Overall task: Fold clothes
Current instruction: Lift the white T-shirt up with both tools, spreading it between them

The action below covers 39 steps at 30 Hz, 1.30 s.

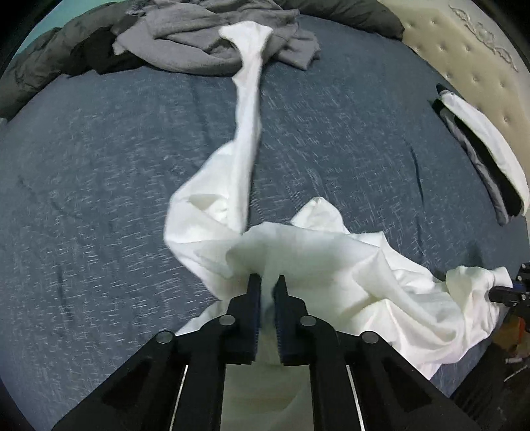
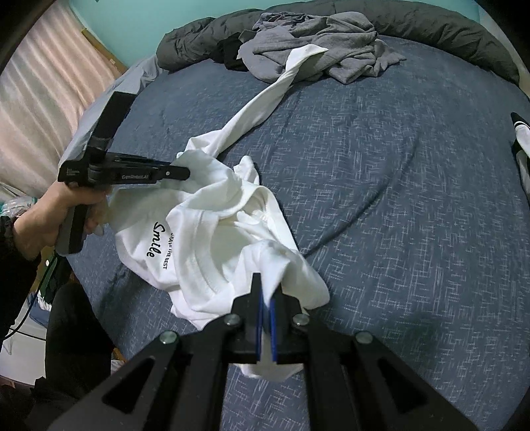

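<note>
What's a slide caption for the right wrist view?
Right gripper and left gripper both clamp a crumpled white T-shirt over the blue bed, one end trailing toward gray clothes.

Bed surroundings, both wrist views.
Blue heathered bedsheet (image 1: 99, 185) covers the mattress. Dark grey comforter (image 2: 414, 30) bunched along the far edge. Cream tufted headboard (image 1: 463, 66) at right in the left view. Pink curtain (image 2: 43, 109) at left and teal wall (image 2: 149, 20) beyond in the right view.
</note>
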Tool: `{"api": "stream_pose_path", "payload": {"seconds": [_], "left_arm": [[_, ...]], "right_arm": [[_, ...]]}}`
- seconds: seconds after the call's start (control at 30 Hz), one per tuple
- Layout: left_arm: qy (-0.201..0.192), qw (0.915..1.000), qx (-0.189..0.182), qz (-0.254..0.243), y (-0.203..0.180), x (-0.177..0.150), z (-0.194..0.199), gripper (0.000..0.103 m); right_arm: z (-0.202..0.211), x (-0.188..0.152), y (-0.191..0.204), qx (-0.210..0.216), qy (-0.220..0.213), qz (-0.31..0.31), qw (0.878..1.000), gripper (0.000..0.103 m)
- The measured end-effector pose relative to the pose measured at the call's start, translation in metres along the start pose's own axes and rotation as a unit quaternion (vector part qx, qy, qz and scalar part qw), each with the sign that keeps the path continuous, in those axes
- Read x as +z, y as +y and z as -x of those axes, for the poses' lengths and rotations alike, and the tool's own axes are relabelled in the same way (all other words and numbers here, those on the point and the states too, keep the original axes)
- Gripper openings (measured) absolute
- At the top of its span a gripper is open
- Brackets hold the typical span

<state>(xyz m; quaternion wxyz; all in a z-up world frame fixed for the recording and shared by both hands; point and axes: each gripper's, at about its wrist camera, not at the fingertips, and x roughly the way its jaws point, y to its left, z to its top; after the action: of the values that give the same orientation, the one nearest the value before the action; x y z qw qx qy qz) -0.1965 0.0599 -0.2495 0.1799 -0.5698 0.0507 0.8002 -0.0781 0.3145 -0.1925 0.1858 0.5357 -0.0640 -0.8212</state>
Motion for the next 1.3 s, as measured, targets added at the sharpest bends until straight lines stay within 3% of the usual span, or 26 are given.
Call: {"api": "stream_pose_path", "payload": {"seconds": [0.23, 0.47, 0.6, 0.7, 1.03, 1.13, 1.3], "left_arm": [[-0.094, 0.9951, 0.0, 0.033, 0.031, -0.005, 0.091, 0.006], [-0.185, 0.9802, 0.033, 0.063, 0.067, -0.024, 0.208, 0.005], [-0.227, 0.9705, 0.046, 0.066, 0.08, -0.041, 0.27, 0.005], [-0.261, 0.9622, 0.053, 0.058, 0.077, -0.049, 0.315, 0.005], [-0.379, 0.9227, 0.061, 0.034, 0.058, -0.053, 0.479, 0.005], [-0.401, 0.9138, 0.061, 0.027, 0.05, -0.052, 0.516, 0.005], [-0.416, 0.9072, 0.059, 0.019, 0.035, -0.053, 0.552, 0.005]], "right_arm": [[0.033, 0.008, 0.004, -0.029, -0.05, 0.004, 0.998, 0.003], [0.097, 0.035, 0.015, -0.055, -0.13, 0.001, 0.99, 0.003], [0.142, 0.06, 0.046, -0.06, -0.177, 0.031, 0.982, 0.003], [0.179, 0.079, 0.074, -0.064, -0.21, 0.058, 0.974, 0.003], [0.325, 0.131, 0.148, -0.077, -0.318, 0.122, 0.937, 0.003], [0.37, 0.139, 0.167, -0.087, -0.344, 0.138, 0.925, 0.003], [0.428, 0.15, 0.193, -0.111, -0.369, 0.157, 0.909, 0.003]]}}
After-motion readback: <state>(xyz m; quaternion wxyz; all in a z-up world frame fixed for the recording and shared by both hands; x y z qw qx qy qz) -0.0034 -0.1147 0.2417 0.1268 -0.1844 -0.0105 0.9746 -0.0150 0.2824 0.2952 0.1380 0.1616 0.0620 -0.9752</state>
